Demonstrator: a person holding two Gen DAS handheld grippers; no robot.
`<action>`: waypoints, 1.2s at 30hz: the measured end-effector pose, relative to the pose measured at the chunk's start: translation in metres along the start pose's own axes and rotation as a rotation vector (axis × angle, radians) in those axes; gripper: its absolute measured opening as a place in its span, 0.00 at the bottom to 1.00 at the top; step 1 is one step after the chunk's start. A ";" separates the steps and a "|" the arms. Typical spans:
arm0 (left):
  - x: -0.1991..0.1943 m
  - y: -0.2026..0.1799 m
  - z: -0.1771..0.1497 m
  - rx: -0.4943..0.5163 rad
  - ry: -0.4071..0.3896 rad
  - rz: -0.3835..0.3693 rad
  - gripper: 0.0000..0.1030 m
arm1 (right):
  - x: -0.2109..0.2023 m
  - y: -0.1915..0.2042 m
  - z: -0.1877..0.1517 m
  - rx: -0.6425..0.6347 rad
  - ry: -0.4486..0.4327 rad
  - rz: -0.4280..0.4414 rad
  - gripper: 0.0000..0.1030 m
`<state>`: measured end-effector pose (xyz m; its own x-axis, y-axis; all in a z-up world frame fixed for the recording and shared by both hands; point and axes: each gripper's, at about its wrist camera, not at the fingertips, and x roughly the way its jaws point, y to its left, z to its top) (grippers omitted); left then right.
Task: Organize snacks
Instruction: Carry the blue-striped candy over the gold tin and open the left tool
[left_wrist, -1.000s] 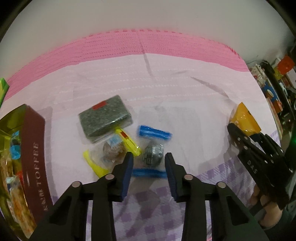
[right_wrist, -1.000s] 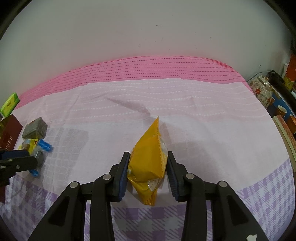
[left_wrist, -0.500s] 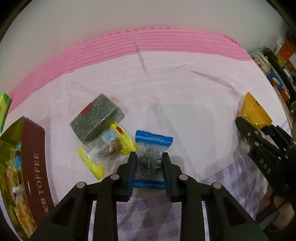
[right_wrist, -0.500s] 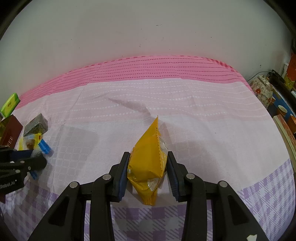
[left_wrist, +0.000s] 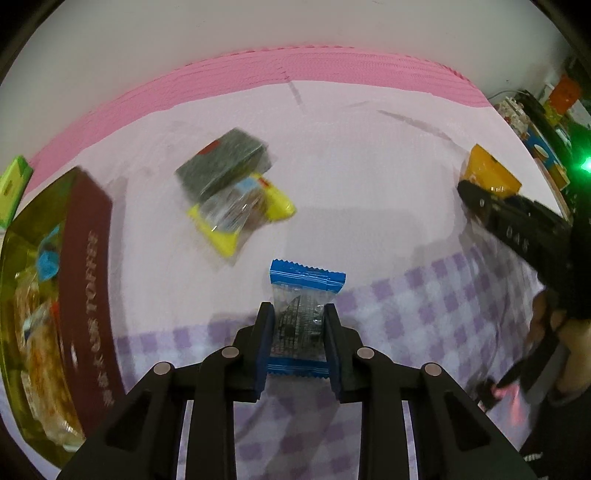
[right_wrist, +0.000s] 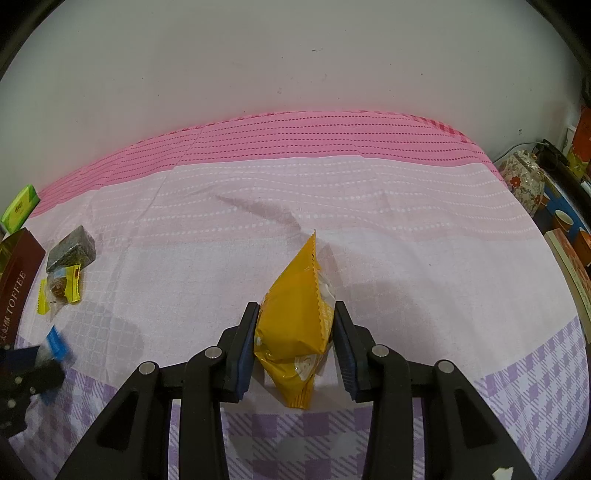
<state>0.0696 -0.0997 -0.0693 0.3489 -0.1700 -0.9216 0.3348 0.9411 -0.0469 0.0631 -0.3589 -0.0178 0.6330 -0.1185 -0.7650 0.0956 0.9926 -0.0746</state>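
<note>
The left gripper (left_wrist: 298, 325) is clamped on a blue-ended clear snack packet (left_wrist: 301, 317), raised above the cloth (left_wrist: 369, 155). The right gripper (right_wrist: 295, 332) pinches an orange pouch (right_wrist: 295, 314). Farther left lie a dark block (left_wrist: 221, 162) and a yellow-ended packet (left_wrist: 240, 210), beside the toffee tin (left_wrist: 86, 258). Only the left view shows the snacks inside the tin.

Left gripper (left_wrist: 298, 325) jaws clamped on load; right gripper (right_wrist: 295, 328) jaws clamped likewise.
</note>
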 end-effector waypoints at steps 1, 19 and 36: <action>-0.001 0.002 -0.003 0.001 -0.001 0.005 0.26 | 0.000 0.000 0.000 0.000 0.000 0.000 0.36; -0.032 0.015 -0.019 -0.059 -0.052 -0.006 0.26 | 0.000 0.000 0.000 0.000 0.000 0.000 0.36; -0.110 0.134 -0.018 -0.292 -0.225 0.153 0.26 | 0.000 0.000 0.000 -0.001 0.000 0.000 0.36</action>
<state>0.0602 0.0508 0.0183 0.5696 -0.0505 -0.8204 0.0121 0.9985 -0.0530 0.0631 -0.3587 -0.0179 0.6329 -0.1186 -0.7651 0.0948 0.9926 -0.0754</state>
